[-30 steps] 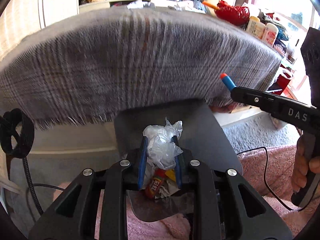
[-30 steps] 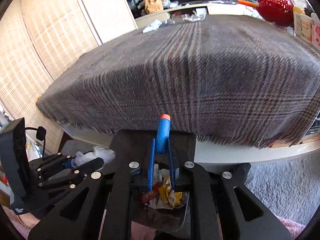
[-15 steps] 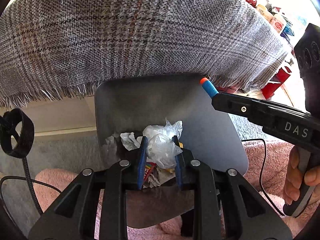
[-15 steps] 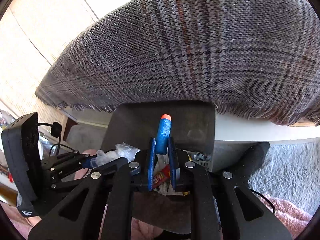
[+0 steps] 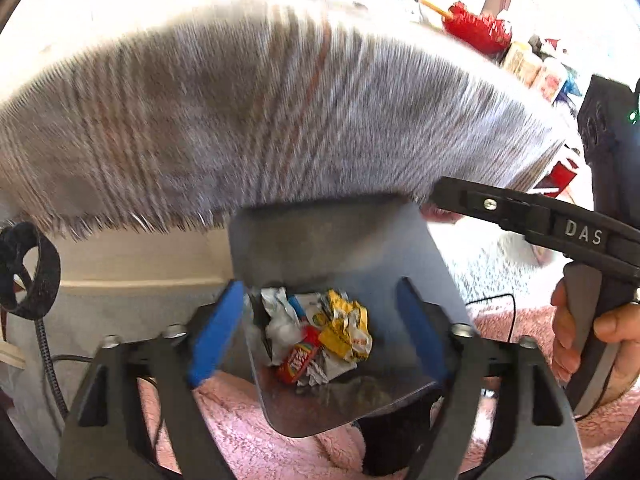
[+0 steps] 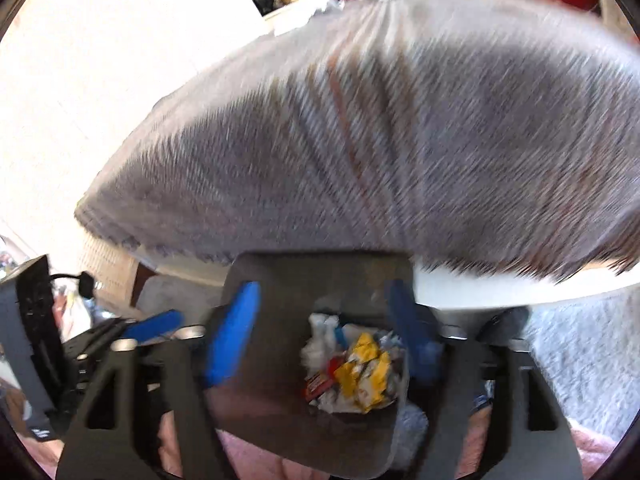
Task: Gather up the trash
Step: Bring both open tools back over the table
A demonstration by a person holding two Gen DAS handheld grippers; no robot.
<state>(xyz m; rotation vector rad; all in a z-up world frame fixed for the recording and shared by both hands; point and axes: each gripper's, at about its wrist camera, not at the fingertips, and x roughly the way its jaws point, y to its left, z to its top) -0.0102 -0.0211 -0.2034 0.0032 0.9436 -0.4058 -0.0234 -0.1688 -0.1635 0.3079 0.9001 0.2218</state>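
Observation:
A grey trash bin stands on the floor below the table edge. Inside it lies a pile of trash: white crumpled plastic, a yellow wrapper and a red wrapper. The bin and the trash pile also show in the right wrist view. My left gripper is open and empty above the bin's mouth. My right gripper is open and empty above the bin too. The right gripper's body shows in the left wrist view, and the left gripper's blue finger shows in the right wrist view.
A table covered with a grey plaid cloth overhangs the bin. A pink fluffy rug lies under the bin. A red object and bottles stand at the table's far right. A grey carpet lies to the right.
My left gripper opened and let go of the clear plastic bag; my right gripper opened and let go of the blue foam dart. Both items dropped into the bin. Both cameras tilted upward.

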